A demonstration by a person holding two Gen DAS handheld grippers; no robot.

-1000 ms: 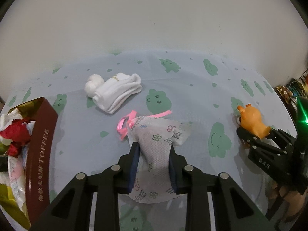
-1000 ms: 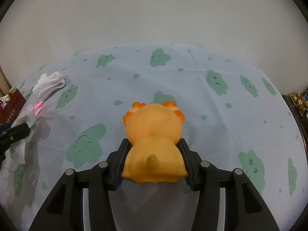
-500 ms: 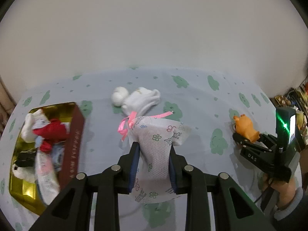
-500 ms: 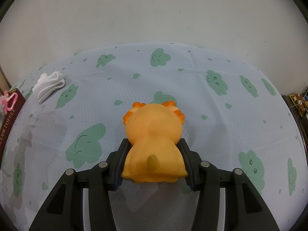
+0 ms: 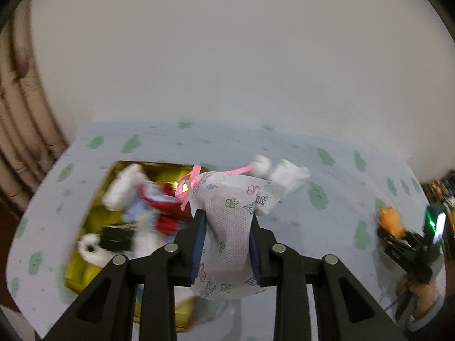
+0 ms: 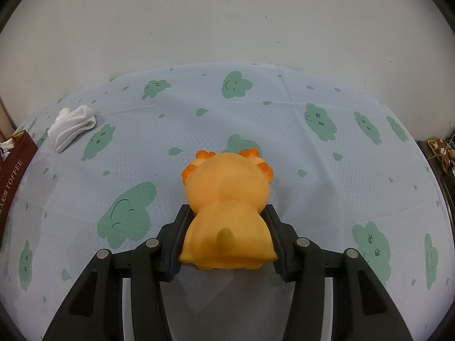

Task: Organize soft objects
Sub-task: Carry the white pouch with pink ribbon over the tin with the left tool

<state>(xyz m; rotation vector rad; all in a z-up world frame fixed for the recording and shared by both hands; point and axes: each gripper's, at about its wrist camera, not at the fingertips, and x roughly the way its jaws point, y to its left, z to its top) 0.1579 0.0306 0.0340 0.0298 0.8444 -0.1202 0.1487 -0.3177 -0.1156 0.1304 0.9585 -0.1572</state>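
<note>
My left gripper (image 5: 227, 221) is shut on a white flower-print pouch (image 5: 230, 227) with a pink ribbon, held above the table. Below and left of the pouch lies an open gold tin (image 5: 75, 272) with several soft items in it, blurred by motion. A white sock bundle (image 5: 284, 173) lies on the cloth beyond the pouch. My right gripper (image 6: 227, 210) is shut on an orange rubber animal toy (image 6: 227, 187), seen from behind and resting low over the cloth. The left wrist view shows that toy (image 5: 391, 221) at the far right.
The tablecloth (image 6: 284, 130) is pale blue with green cloud faces, and a white wall stands behind it. In the right wrist view the sock bundle (image 6: 72, 126) and the tin's dark red wall (image 6: 14, 167) sit at the far left. Clutter (image 6: 443, 153) lies past the right table edge.
My left gripper rose and swung left with the pouch, bringing the tin under and beside it. The pouch has left the right wrist view. The right gripper and toy have not moved.
</note>
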